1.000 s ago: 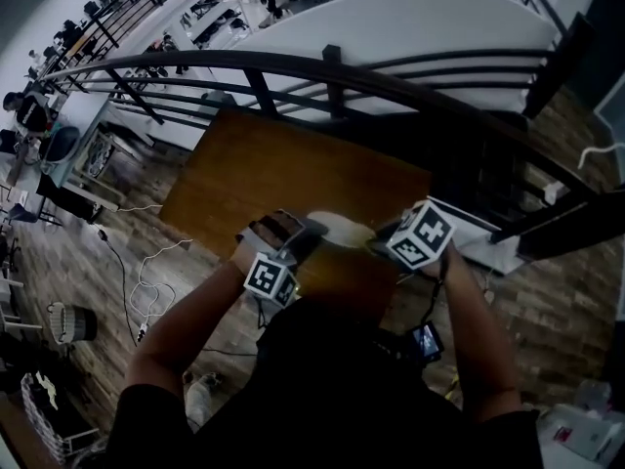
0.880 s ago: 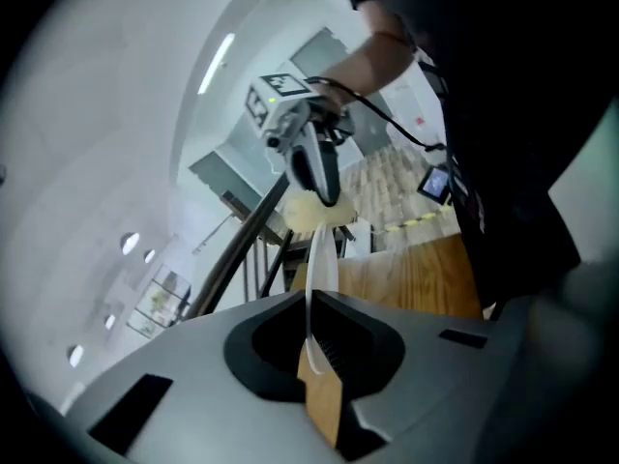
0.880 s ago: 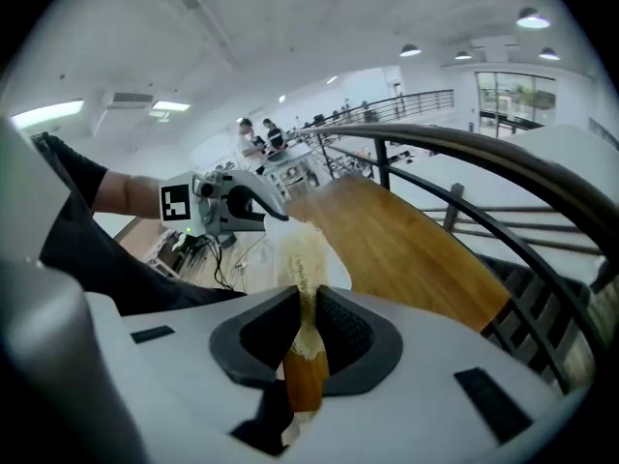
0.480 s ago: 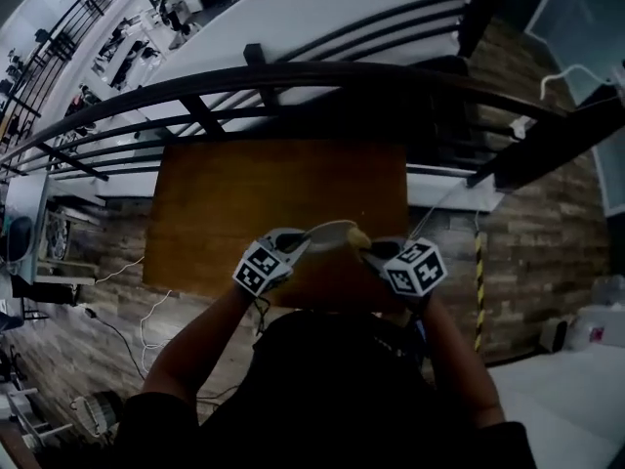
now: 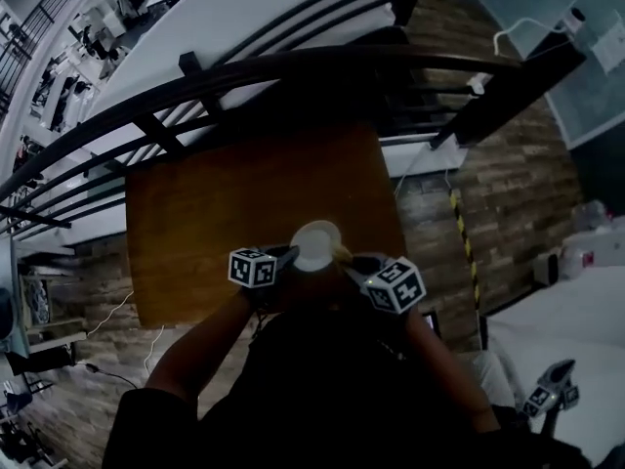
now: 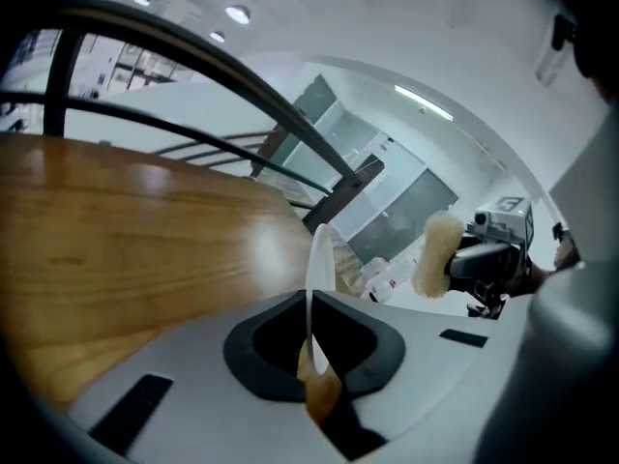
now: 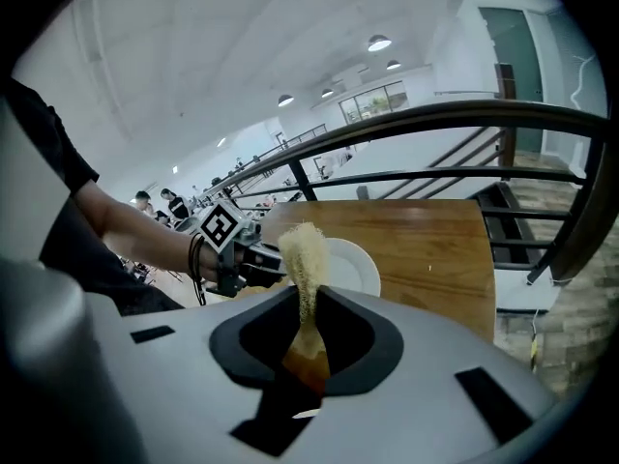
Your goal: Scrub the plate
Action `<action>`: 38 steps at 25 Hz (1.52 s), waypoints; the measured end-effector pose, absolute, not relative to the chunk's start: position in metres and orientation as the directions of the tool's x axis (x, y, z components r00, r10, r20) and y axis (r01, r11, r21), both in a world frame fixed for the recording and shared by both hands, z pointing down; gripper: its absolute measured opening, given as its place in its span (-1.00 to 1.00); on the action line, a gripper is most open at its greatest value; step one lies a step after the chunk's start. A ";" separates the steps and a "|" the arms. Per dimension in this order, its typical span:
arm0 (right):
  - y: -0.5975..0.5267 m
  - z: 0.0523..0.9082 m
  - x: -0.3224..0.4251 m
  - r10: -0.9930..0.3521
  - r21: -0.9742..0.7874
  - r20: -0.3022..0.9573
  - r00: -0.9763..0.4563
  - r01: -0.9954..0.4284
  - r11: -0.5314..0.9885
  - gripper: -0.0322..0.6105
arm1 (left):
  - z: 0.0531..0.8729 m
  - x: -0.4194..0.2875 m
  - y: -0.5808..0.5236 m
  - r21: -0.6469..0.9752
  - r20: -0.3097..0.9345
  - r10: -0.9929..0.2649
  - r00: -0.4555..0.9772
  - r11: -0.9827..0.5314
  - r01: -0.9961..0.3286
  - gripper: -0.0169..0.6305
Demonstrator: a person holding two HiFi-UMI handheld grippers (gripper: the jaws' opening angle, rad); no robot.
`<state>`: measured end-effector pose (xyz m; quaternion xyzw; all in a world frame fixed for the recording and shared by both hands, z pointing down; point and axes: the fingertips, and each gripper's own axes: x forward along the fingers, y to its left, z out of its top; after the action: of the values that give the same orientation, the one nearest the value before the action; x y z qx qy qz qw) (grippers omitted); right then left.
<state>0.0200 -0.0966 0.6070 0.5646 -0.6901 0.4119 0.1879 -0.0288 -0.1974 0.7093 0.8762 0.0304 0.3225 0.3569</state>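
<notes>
Plate (image 5: 315,245), rim pinched in the left gripper (image 5: 286,256) over the wooden table's (image 5: 234,193) near edge; scrub pad (image 5: 341,253), clamped in the right gripper (image 5: 350,260), sits just beside it on the right.

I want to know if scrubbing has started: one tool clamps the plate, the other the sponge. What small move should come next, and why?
Probably ease the right tool toward the left tool until its sponge presses on the plate. The left tool is shut on the plate's rim, holding it on edge, and the left gripper view shows a gap between sponge and plate.
</notes>
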 end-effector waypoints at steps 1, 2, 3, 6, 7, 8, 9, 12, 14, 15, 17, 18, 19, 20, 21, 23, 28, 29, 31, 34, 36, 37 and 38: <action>-0.093 0.608 0.018 -0.623 -0.354 0.731 -0.279 -0.935 0.004 -0.71 | 0.716 -0.030 -0.196 0.672 0.542 0.295 0.787 -0.714 -0.195 -0.90; -0.090 0.610 0.015 -0.622 -0.354 0.736 -0.267 -0.935 -0.016 -0.71 | 0.722 -0.031 -0.195 0.694 0.540 0.305 0.785 -0.688 -0.211 -0.90; -0.087 0.610 0.013 -0.622 -0.358 0.738 -0.261 -0.933 -0.033 -0.71 | 0.727 -0.031 -0.194 0.709 0.540 0.311 0.782 -0.669 -0.224 -0.90; -0.080 0.611 0.009 -0.623 -0.376 0.740 -0.253 -0.924 -0.072 -0.71 | 0.743 -0.032 -0.189 0.728 0.554 0.323 0.767 -0.634 -0.259 -0.89; -0.077 0.612 0.009 -0.625 -0.374 0.742 -0.242 -0.924 -0.086 -0.71 | 0.750 -0.033 -0.186 0.734 0.559 0.327 0.762 -0.622 -0.271 -0.89; -0.074 0.615 0.011 -0.630 -0.368 0.743 -0.227 -0.924 -0.102 -0.71 | 0.756 -0.034 -0.184 0.741 0.562 0.331 0.758 -0.609 -0.283 -0.89; -0.071 0.617 0.013 -0.636 -0.363 0.742 -0.211 -0.924 -0.117 -0.71 | 0.763 -0.035 -0.182 0.747 0.565 0.334 0.754 -0.596 -0.295 -0.89; -0.067 0.615 0.016 -0.655 -0.351 0.736 -0.172 -0.924 -0.151 -0.71 | 0.781 -0.037 -0.182 0.750 0.584 0.339 0.738 -0.573 -0.331 -0.88; -0.064 0.613 0.017 -0.655 -0.346 0.740 -0.155 -0.922 -0.172 -0.71 | 0.790 -0.039 -0.185 0.742 0.599 0.334 0.727 -0.572 -0.349 -0.88; -0.062 0.613 0.017 -0.653 -0.345 0.742 -0.149 -0.921 -0.182 -0.71 | 0.795 -0.040 -0.187 0.739 0.606 0.332 0.723 -0.571 -0.357 -0.88; -0.060 0.613 0.016 -0.653 -0.344 0.744 -0.139 -0.918 -0.197 -0.71 | 0.805 -0.042 -0.192 0.729 0.622 0.327 0.711 -0.573 -0.374 -0.88; -0.059 0.614 0.016 -0.654 -0.346 0.745 -0.136 -0.916 -0.203 -0.71 | 0.810 -0.044 -0.194 0.719 0.634 0.322 0.703 -0.579 -0.384 -0.88; -0.059 0.614 0.015 -0.653 -0.347 0.745 -0.134 -0.915 -0.208 -0.71 | 0.815 -0.045 -0.197 0.707 0.649 0.317 0.692 -0.588 -0.393 -0.87; -0.059 0.614 0.015 -0.653 -0.345 0.746 -0.132 -0.915 -0.210 -0.71 | 0.820 -0.047 -0.198 0.693 0.663 0.315 0.679 -0.601 -0.399 -0.85; -0.059 0.613 0.015 -0.654 -0.340 0.745 -0.127 -0.917 -0.208 -0.71 | 0.825 -0.048 -0.198 0.681 0.677 0.320 0.663 -0.615 -0.398 -0.80; -0.061 0.611 0.017 -0.664 -0.332 0.739 -0.119 -0.921 -0.205 -0.71 | 0.833 -0.049 -0.193 0.659 0.700 0.348 0.624 -0.651 -0.376 -0.50; -0.067 0.599 0.017 -0.676 -0.322 0.729 -0.105 -0.925 -0.203 -0.71 | 0.829 -0.056 -0.194 0.594 0.737 0.322 0.594 -0.727 -0.344 -0.16; -0.069 0.598 0.018 -0.683 -0.320 0.724 -0.100 -0.925 -0.204 -0.71 | 0.827 -0.058 -0.196 0.589 0.739 0.312 0.598 -0.730 -0.347 -0.11; -0.075 0.598 0.020 -0.698 -0.311 0.711 -0.088 -0.929 -0.200 -0.71 | 0.821 -0.062 -0.199 0.580 0.738 0.300 0.604 -0.739 -0.342 -0.08; -0.088 0.593 0.013 -0.724 -0.312 0.682 -0.098 -0.935 -0.167 -0.71 | 0.807 -0.071 -0.199 0.562 0.739 0.291 0.607 -0.764 -0.318 -0.05; -0.097 0.592 0.007 -0.734 -0.309 0.670 -0.113 -0.941 -0.138 -0.71 | 0.789 -0.074 -0.202 0.561 0.719 0.277 0.637 -0.772 -0.297 -0.05; -0.103 0.591 0.003 -0.739 -0.309 0.662 -0.124 -0.944 -0.119 -0.71 | 0.775 -0.073 -0.204 0.568 0.698 0.269 0.663 -0.772 -0.285 -0.05; -0.109 0.588 -0.001 -0.745 -0.310 0.653 -0.138 -0.946 -0.097 -0.71 | 0.758 -0.072 -0.207 0.580 0.669 0.263 0.695 -0.770 -0.267 -0.05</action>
<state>-0.0013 -0.1093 0.5879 0.6422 -0.6580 0.3688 0.1362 -0.0723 -0.2067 0.7575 0.8558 -0.0014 0.3905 0.3393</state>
